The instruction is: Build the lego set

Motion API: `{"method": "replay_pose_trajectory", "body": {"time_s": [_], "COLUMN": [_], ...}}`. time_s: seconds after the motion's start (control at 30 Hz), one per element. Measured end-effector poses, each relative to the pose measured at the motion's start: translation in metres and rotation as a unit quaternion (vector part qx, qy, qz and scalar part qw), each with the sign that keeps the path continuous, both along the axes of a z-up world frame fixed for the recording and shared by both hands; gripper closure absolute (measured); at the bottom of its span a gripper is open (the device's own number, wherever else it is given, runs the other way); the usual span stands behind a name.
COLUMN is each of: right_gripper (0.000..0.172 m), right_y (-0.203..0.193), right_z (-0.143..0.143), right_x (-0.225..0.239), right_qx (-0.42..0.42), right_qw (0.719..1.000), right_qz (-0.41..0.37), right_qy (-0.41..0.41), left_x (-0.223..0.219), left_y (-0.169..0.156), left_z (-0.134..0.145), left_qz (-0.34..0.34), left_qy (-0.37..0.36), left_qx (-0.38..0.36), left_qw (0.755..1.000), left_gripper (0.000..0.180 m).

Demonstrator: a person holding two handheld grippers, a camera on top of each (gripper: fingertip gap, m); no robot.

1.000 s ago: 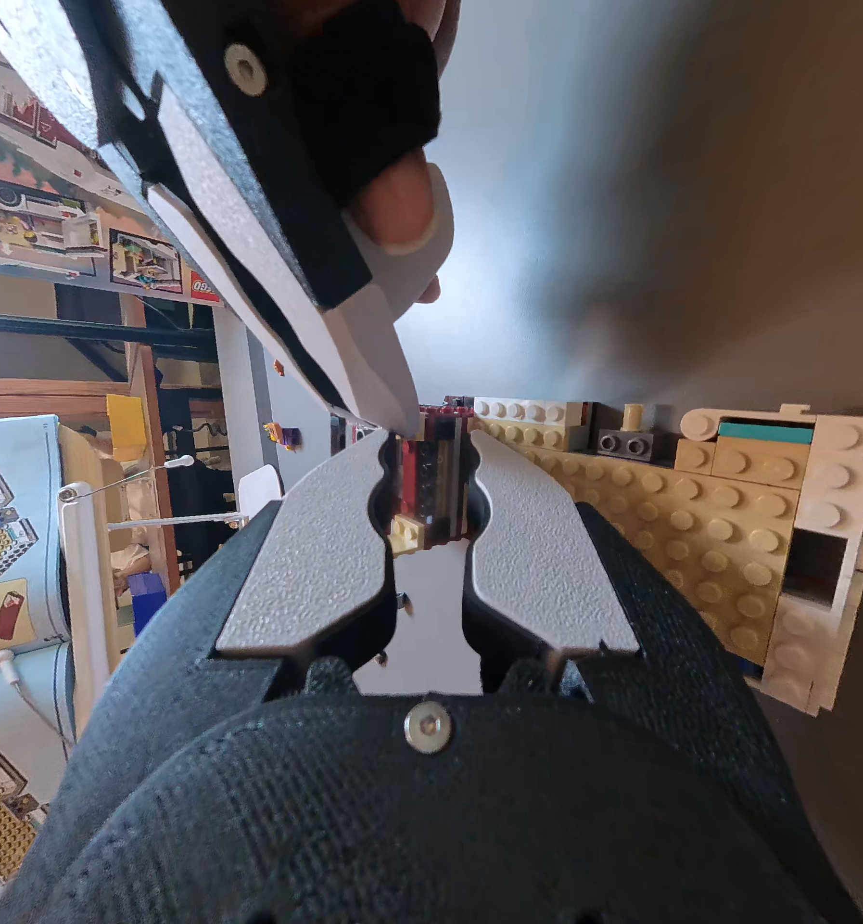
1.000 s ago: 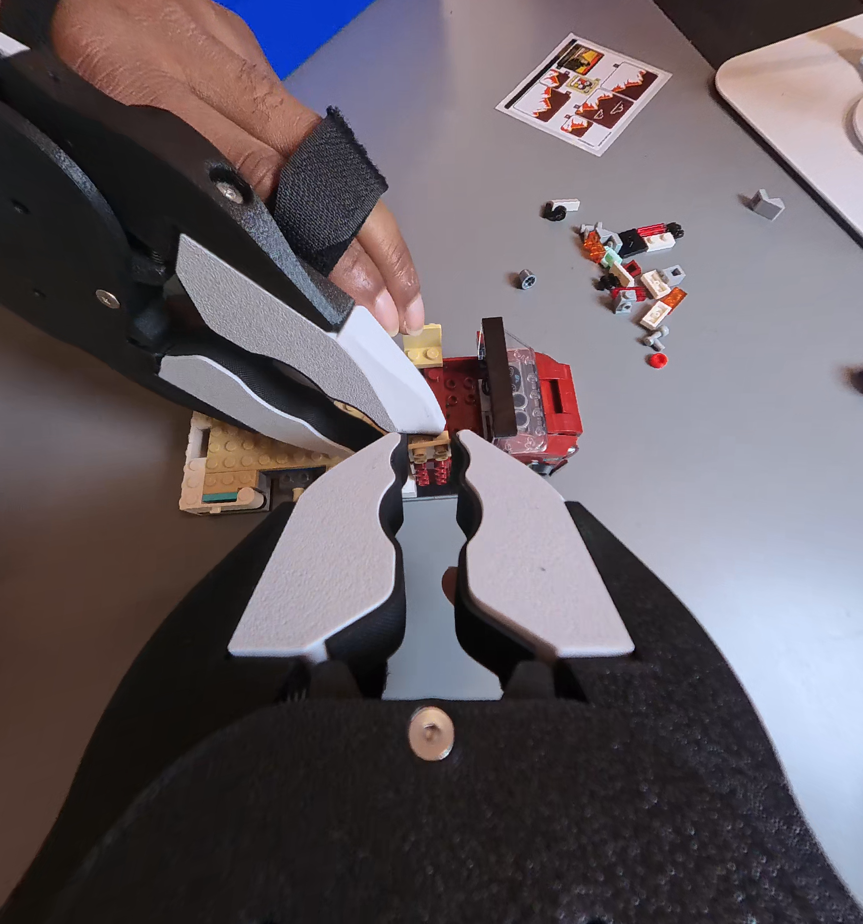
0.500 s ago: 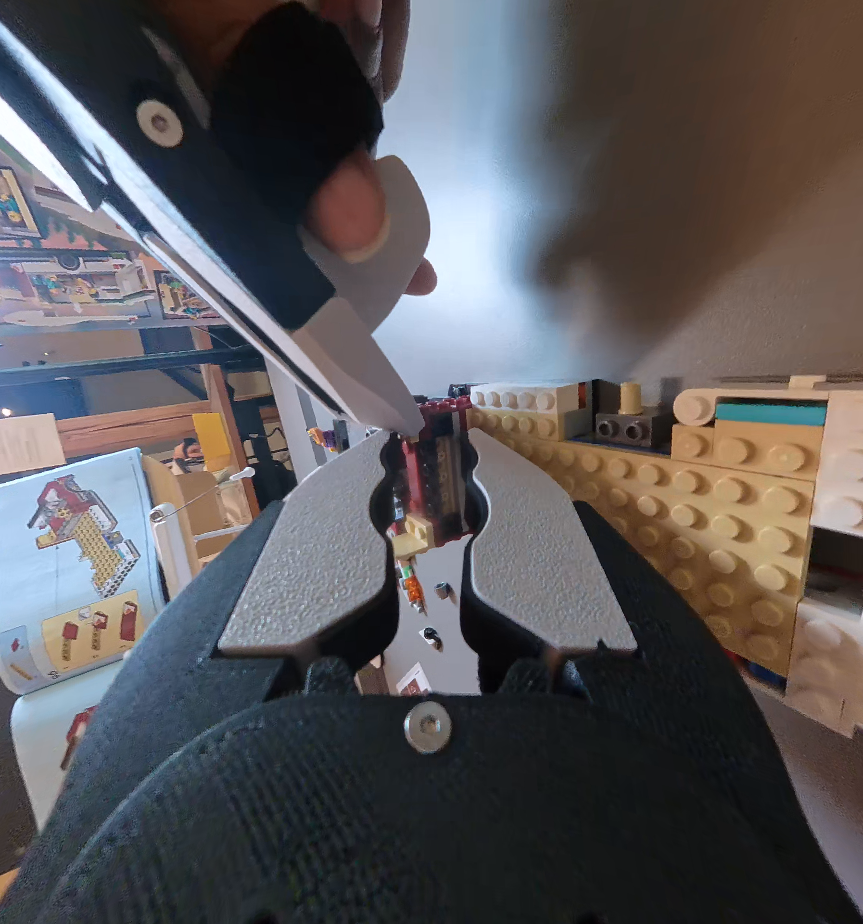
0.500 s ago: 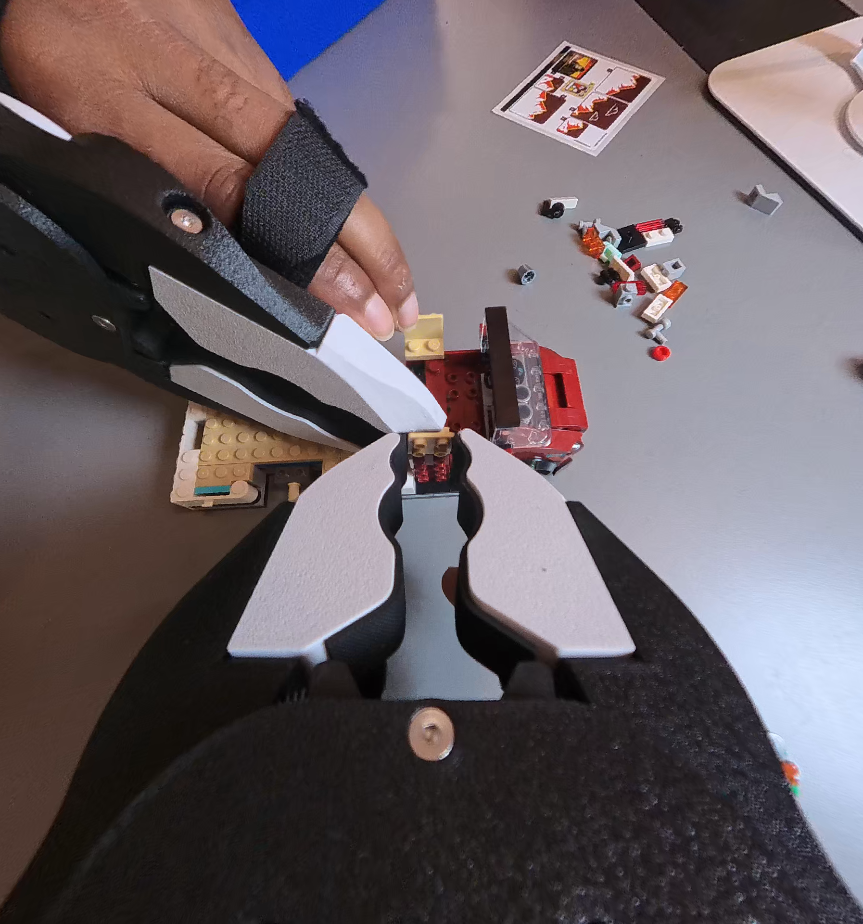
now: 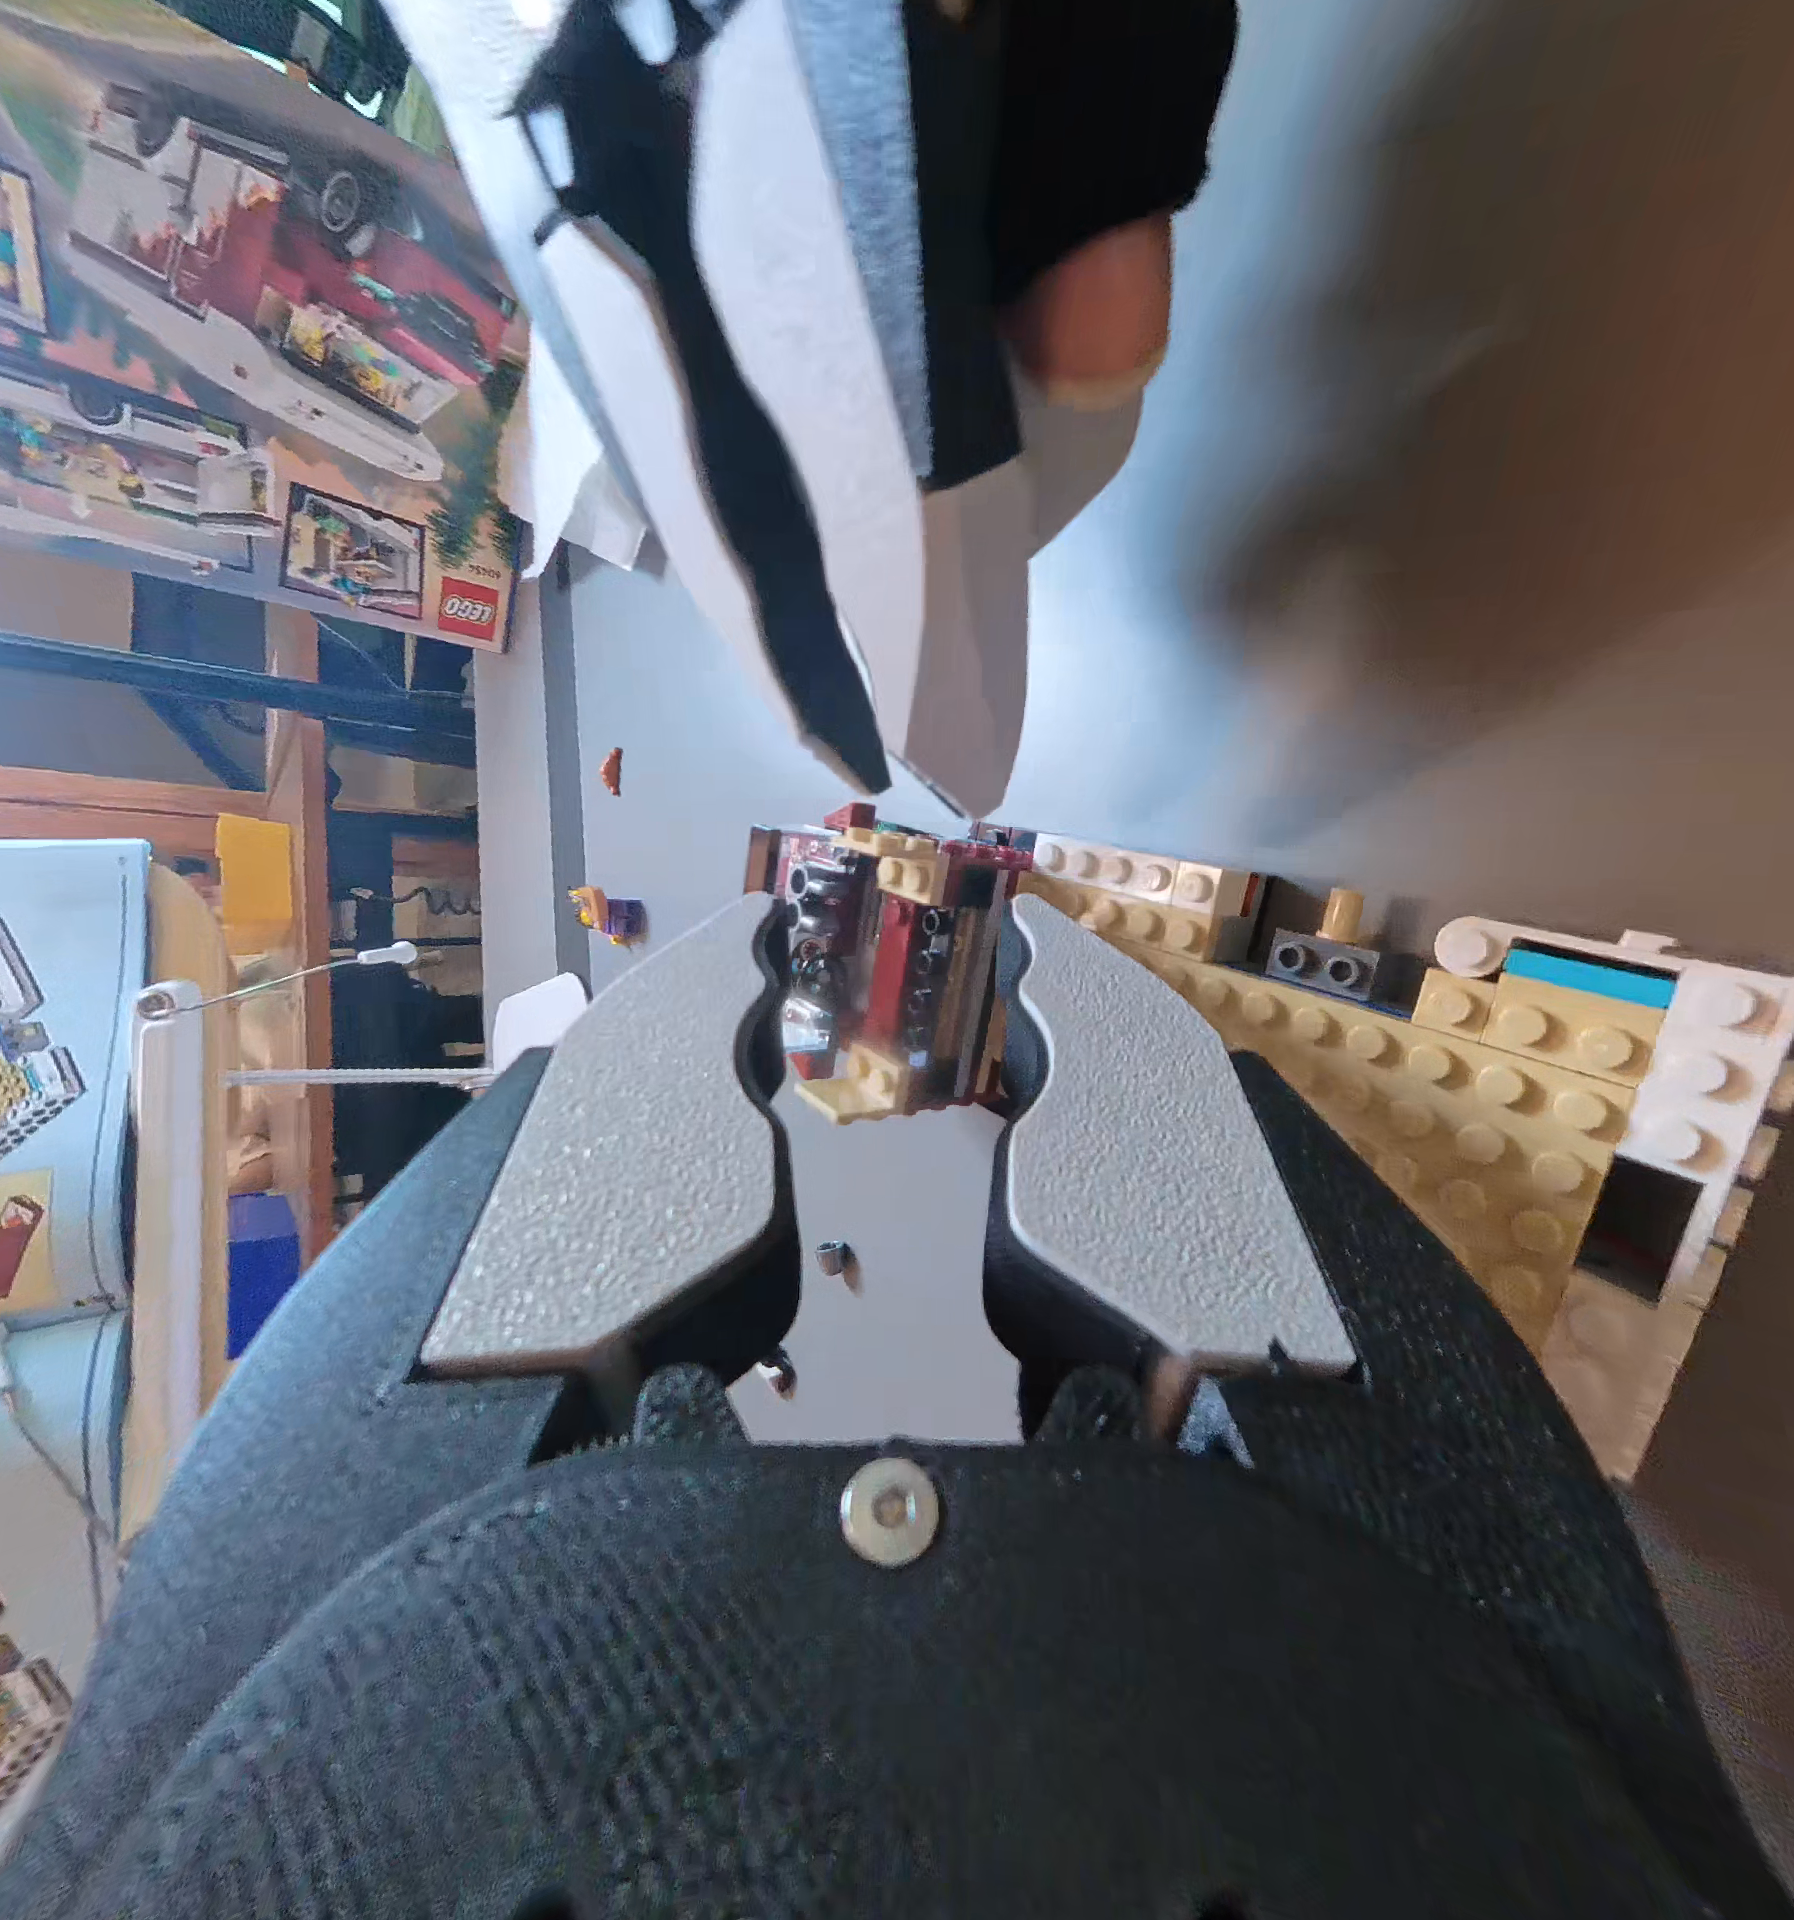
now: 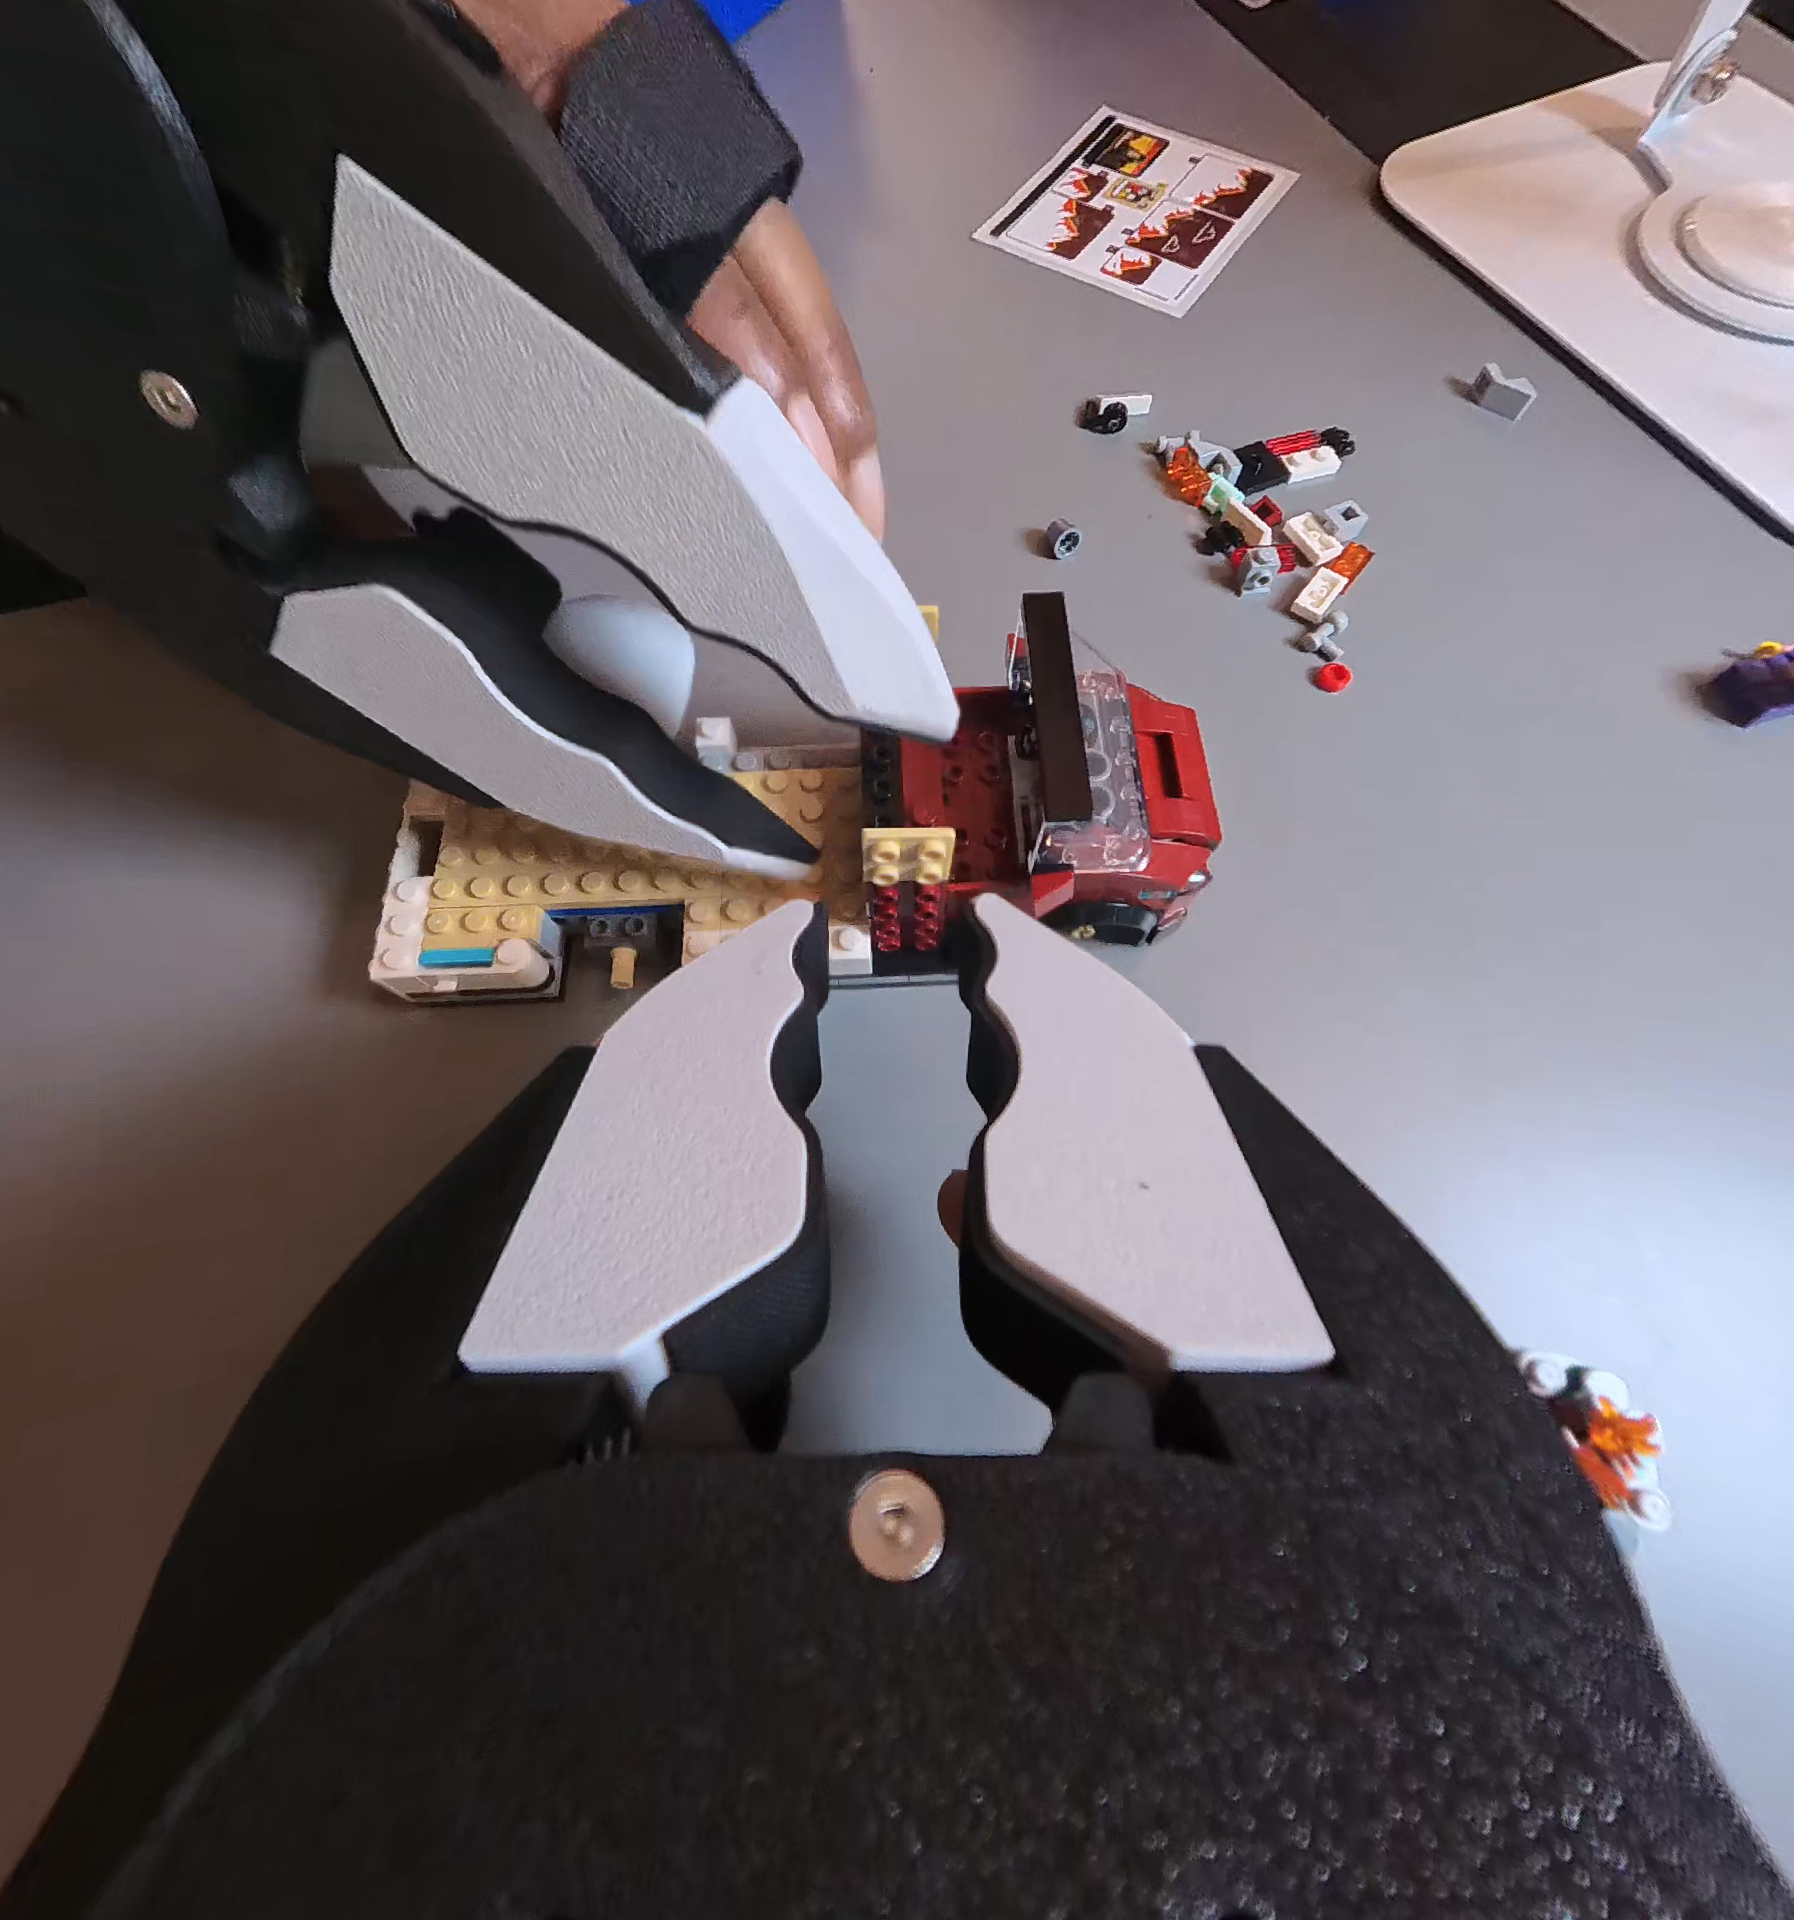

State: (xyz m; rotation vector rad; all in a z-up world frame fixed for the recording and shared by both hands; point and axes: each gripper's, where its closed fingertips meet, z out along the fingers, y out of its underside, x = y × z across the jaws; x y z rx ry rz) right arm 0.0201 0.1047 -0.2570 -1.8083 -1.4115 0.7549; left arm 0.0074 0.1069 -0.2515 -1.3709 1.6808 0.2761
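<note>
Fingers point(image 5: 623, 1122) of my left gripper point(image 5: 888, 925) stand wide apart with the dark red cab point(image 5: 903, 987) of the brick truck between them. I see daylight along both pads, so I count nothing as gripped. The right wrist view agrees: its tips are splayed over the seam where the cab meets the tan studded floor point(image 6: 581, 862).

My right gripper point(image 6: 891, 914) is part open too. Its tips flank a short dark red stud stack point(image 6: 908, 920) capped by a tan two-by-two plate point(image 6: 908, 857), with a sliver of space on each side and neither pad pressing. The truck rests flat on the grey table point(image 6: 1392, 1039).

No bin or tray shows. The tan floor, walled in white at its far end, carries a teal tile point(image 6: 457, 956) and a small grey brick point(image 6: 618, 925). Loose pieces point(image 6: 1267, 520) lie heaped on the bare table beyond the cab, near a sticker sheet point(image 6: 1132, 208) and a purple minifigure point(image 6: 1776, 675).
</note>
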Motion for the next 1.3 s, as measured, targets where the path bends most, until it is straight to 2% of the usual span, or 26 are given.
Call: {"method": "replay_pose_trajectory", "body": {"time_s": [0.1,0.2,0.33,0.4,0.47,0.57,0.63,0.93,1.23,1.3], "right_gripper": [0.148,0.148,0.148,0.148,0.148,0.150,0.153,0.155,0.155,0.147], "right_y": [-0.001,-0.004,-0.001,0.002,0.005,0.007,0.008,0.007,0.006,0.004], "right_z": [0.004,0.004,0.000,0.001,0.003,0.003,0.001,-0.001,-0.001,0.002], "right_x": [0.004,0.004,-0.002,-0.006,-0.009,-0.014,-0.016,-0.017,-0.020,-0.019], "right_qx": [0.011,0.030,0.019,0.007,0.004,0.007,0.009,-0.015,-0.027,-0.031], "right_qw": [1.000,0.999,1.000,0.999,0.999,0.999,0.999,1.000,0.999,0.999], "right_qz": [-0.007,-0.011,-0.025,-0.033,-0.036,-0.034,-0.031,-0.015,0.012,0.013], "right_qy": [0.006,-0.002,0.000,0.010,0.018,0.012,-0.001,-0.018,-0.012,0.010], "left_x": [-0.006,-0.019,-0.040,-0.047,-0.051,-0.049,-0.046,-0.039,-0.038,-0.040], "left_y": [-0.006,-0.013,-0.023,-0.032,-0.039,-0.050,-0.056,-0.067,-0.068,-0.068], "left_z": [0.007,0.010,0.000,-0.007,-0.012,-0.022,-0.031,-0.032,-0.032,-0.032], "left_qz": [0.005,0.033,0.090,0.103,0.109,0.104,0.099,0.077,0.072,0.073], "left_qy": [-0.045,-0.139,-0.251,-0.277,-0.287,-0.281,-0.262,-0.274,-0.278,-0.278], "left_qx": [-0.033,-0.115,-0.258,-0.311,-0.342,-0.372,-0.385,-0.409,-0.417,-0.420], "left_qw": [0.998,0.983,0.929,0.903,0.888,0.879,0.879,0.867,0.862,0.861], "left_gripper": [0.141,0.140,0.132,0.128,0.126,0.124,0.124,0.140,0.137,0.135]}}
